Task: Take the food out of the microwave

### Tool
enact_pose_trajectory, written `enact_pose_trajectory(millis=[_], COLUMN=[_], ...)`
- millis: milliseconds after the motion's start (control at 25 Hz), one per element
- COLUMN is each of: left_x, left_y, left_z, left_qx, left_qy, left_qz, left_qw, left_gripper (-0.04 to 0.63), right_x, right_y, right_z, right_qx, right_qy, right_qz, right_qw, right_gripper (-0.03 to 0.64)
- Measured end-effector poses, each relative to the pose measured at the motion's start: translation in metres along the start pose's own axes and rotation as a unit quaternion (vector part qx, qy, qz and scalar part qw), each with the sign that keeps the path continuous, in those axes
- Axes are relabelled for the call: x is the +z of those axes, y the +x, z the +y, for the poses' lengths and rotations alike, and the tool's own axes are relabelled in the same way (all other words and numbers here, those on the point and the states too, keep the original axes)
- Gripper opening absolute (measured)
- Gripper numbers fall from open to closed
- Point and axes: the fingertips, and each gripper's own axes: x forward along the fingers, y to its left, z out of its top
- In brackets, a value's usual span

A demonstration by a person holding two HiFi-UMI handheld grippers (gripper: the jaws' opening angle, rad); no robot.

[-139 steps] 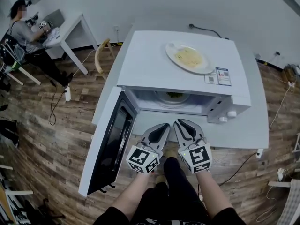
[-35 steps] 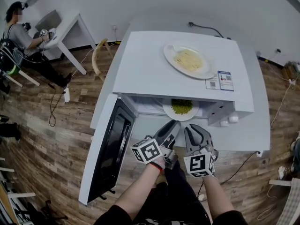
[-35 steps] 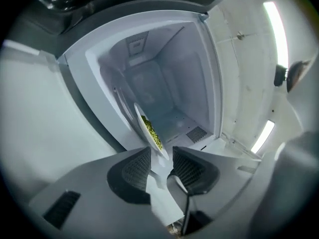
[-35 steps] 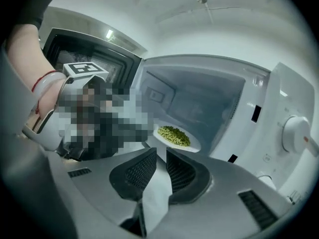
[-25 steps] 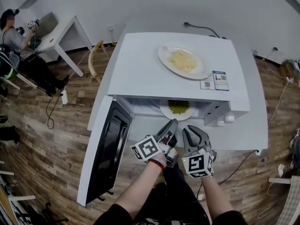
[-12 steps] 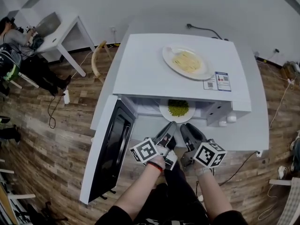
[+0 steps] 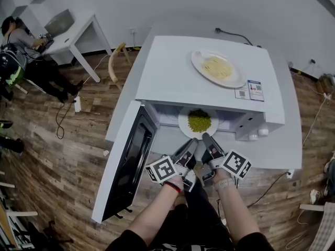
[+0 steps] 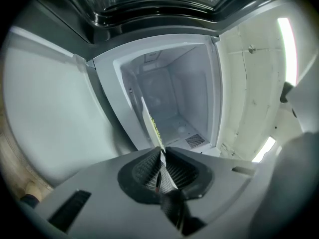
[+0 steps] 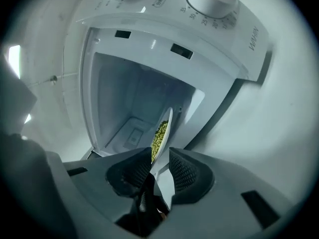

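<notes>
A white plate of green peas (image 7: 198,122) sits half out of the open microwave (image 7: 209,88), at the mouth of the cavity. My left gripper (image 7: 192,143) is shut on the plate's near rim. In the left gripper view the plate (image 8: 149,126) shows edge-on, pinched between the pads of the left gripper (image 8: 162,151), whose jaws have just been closing on it. My right gripper (image 7: 207,138), rolled on its side, holds the same rim just to the right. In the right gripper view the plate (image 9: 167,121) with its peas (image 9: 159,133) fills the gap in the right gripper (image 9: 160,153).
The microwave door (image 7: 128,161) hangs open to the left of my hands. A second plate with noodles (image 7: 218,68) rests on the microwave's top. The microwave stands on a white table (image 7: 277,150). Far left, a person (image 7: 13,41) sits at another white table (image 7: 78,33).
The right gripper has rolled onto its side and moved up to the plate's rim beside the left gripper. The left gripper has kept its hold on the plate.
</notes>
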Motion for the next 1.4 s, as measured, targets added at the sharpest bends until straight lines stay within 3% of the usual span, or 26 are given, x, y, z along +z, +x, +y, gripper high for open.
enact_pose_trajectory(millis=[320, 520, 680, 880, 1400], left_x=[-0.001, -0.001, 0.007, 0.008, -0.002], left_y=[-0.003, -0.001, 0.002, 0.003, -0.008], left_z=[-0.001, 0.002, 0.005, 0.007, 0.0], left_qx=[-0.003, 0.015, 0.017, 0.02, 0.041], left_qy=[-0.002, 0.033, 0.026, 0.019, 0.037], left_qz=[0.009, 0.014, -0.005, -0.004, 0.019], left_qw=[0.9999, 0.9993, 0.9995, 0.9996, 0.9983], left_gripper=[0.034, 0.04, 0.082, 0.088, 0.084], right_x=[0.003, 0.002, -0.001, -0.003, -0.011], right_y=[0.006, 0.005, 0.002, -0.004, -0.018], right_z=[0.004, 0.0, -0.003, -0.003, -0.001], right_qx=[0.015, 0.021, 0.02, 0.025, 0.011], right_qy=[0.042, 0.087, 0.118, 0.142, 0.131], right_qz=[-0.01, -0.025, -0.03, -0.035, -0.035], right_qw=[0.999, 0.996, 0.992, 0.989, 0.991], right_gripper=[0.069, 0.049, 0.044, 0.041, 0.041])
